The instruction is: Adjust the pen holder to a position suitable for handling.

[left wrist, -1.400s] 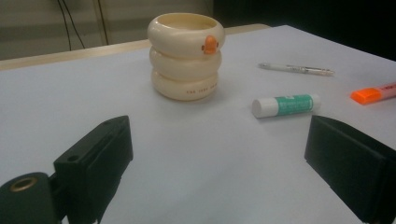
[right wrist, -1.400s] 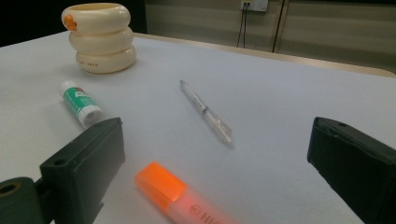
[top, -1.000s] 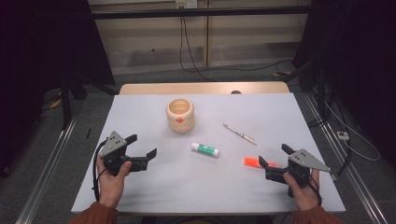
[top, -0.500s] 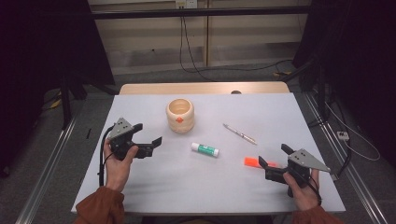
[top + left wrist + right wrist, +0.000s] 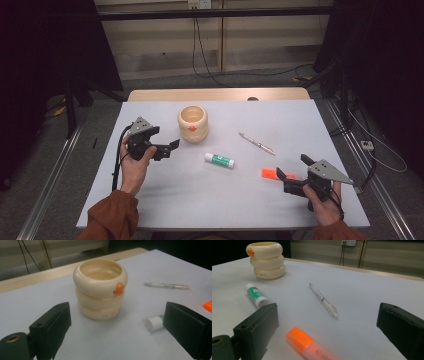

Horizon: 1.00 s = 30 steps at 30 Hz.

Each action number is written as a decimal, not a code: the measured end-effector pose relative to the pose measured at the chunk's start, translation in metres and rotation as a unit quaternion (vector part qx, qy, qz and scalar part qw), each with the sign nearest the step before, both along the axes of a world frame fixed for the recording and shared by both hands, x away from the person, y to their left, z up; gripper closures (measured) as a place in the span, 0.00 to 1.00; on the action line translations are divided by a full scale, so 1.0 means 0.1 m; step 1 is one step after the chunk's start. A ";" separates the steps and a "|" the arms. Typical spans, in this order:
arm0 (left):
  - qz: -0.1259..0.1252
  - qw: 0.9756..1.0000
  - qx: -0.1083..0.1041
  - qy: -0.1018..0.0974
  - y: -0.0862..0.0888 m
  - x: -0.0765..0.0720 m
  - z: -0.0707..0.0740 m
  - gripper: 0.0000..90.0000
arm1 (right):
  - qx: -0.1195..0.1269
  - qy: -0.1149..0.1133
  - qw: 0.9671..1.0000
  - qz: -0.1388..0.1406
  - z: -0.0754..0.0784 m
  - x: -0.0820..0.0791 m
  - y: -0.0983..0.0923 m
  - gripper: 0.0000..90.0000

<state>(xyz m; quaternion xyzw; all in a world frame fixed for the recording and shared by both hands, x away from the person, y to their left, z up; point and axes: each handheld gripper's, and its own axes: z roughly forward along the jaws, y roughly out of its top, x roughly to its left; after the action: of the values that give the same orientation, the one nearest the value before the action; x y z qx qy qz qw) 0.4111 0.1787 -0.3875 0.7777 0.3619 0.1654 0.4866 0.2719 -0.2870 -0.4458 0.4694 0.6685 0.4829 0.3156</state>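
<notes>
Lying between 2 spread, empty tongs: 1 cup, 1 glue stick, 1 pen, 1 highlighter.

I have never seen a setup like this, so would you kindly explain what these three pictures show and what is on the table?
A person holds a handheld two-jaw tool in each hand: the left gripper and the right gripper. One picture looks down from above the table; the other two come from cameras riding on each gripper, looking out between its black jaws. On the table stand a cream ringed cup and lie a glue stick, a clear pen and an orange highlighter. Both grippers have their jaws open and hold nothing.
</notes>
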 end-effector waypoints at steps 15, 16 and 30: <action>-0.002 0.999 0.044 -0.005 -0.16 0.26 0.08 0.07 | 0.001 -0.001 1.000 0.000 0.01 -0.01 0.00 0.04; 0.000 0.999 0.039 -0.004 -0.16 0.28 0.08 0.07 | 0.001 -0.001 1.000 0.000 0.01 -0.01 0.00 0.04; 0.016 1.000 0.023 -0.002 -0.25 0.61 0.12 0.06 | 0.001 0.000 1.000 0.005 0.00 0.00 0.00 0.04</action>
<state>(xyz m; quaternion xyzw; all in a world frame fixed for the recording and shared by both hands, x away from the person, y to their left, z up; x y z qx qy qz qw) 0.4720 0.1537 -0.3754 0.7823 0.3700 0.1827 0.4666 0.2715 -0.2873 -0.4457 0.4662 0.6701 0.4857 0.3126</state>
